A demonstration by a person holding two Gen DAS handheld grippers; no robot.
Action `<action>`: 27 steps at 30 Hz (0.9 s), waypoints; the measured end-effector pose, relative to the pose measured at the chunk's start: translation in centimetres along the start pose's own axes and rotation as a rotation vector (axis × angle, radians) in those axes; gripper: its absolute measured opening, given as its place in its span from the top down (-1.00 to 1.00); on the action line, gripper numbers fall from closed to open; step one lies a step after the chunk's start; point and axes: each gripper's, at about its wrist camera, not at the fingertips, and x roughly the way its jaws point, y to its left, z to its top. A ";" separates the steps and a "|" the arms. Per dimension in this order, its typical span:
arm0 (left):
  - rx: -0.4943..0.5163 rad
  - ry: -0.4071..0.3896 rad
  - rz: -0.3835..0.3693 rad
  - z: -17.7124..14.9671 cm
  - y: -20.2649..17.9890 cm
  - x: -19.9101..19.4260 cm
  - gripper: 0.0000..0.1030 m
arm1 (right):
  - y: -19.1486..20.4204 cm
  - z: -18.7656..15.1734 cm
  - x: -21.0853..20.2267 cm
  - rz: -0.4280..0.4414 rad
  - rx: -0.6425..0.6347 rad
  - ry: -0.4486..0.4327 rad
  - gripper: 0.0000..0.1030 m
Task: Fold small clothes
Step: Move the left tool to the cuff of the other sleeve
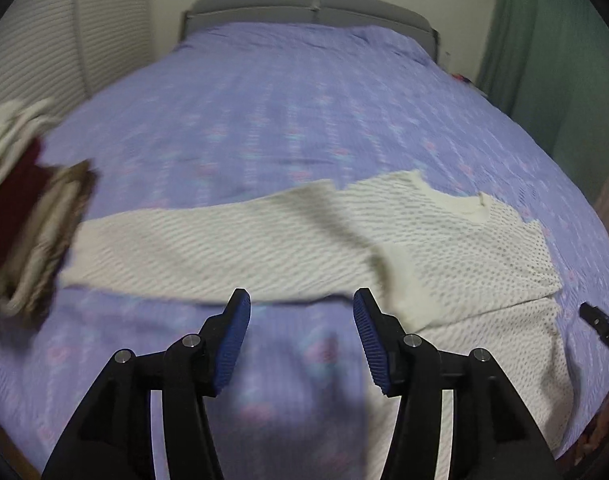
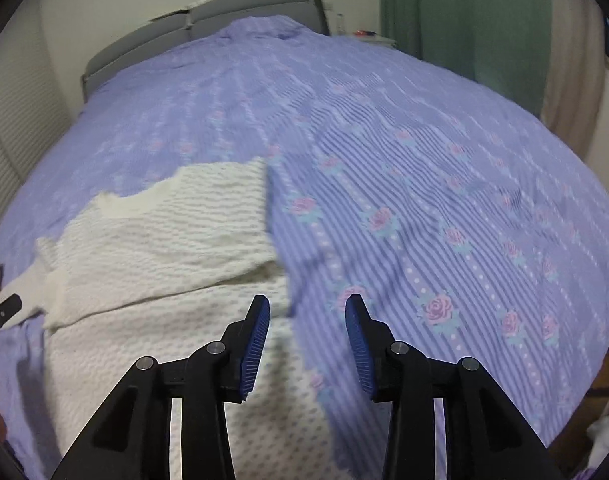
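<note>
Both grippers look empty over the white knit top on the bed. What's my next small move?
Probably lower the left gripper, open and empty, onto the cream open-knit sweater's long sleeve stretching left, and pinch it: that sleeve lies unfolded on the purple striped bedspread.

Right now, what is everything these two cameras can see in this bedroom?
cream open-knit top: one, cream, spread flat across the bed, partly folded
lilac rose-striped bedspread: one, lilac, covering the bed
grey padded headboard: one, grey, at the far end
pile of folded clothes: one, dark red, brown and white, bed's left edge
green curtain: one, green, right wall
left gripper: one, black with blue pads, open, empty
right gripper: one, same, open, over the top's edge
</note>
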 end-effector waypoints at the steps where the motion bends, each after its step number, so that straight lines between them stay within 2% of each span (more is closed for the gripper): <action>1: -0.013 -0.013 0.019 -0.3 1.0 -0.7 -0.04 | 0.5 0.1 -0.6 0.011 -0.017 -0.013 0.06; 4: -0.048 -0.044 0.062 -1.4 3.8 -2.7 -0.08 | 2.9 0.5 -2.3 0.048 -0.080 -0.062 -0.15; 9: -0.108 -0.066 0.109 -2.5 7.4 -4.3 -0.15 | 8.0 0.6 -3.8 0.153 -0.185 -0.092 -0.17; 13: -0.104 -0.098 0.155 -2.8 9.1 -5.1 -0.39 | 13.2 0.1 -4.1 0.215 -0.268 -0.104 -0.17; 17: -0.146 -0.118 0.152 -2.9 10.8 -4.5 -0.39 | 17.3 -0.1 -3.9 0.274 -0.311 -0.085 -0.18; 22: -0.248 -0.119 0.137 -3.1 13.5 -2.3 -0.38 | 22.2 -0.9 -2.8 0.328 -0.356 -0.049 -0.18; 27: -0.332 -0.107 0.132 -3.0 15.6 0.0 -0.24 | 25.6 -1.6 -1.6 0.355 -0.398 -0.022 -0.18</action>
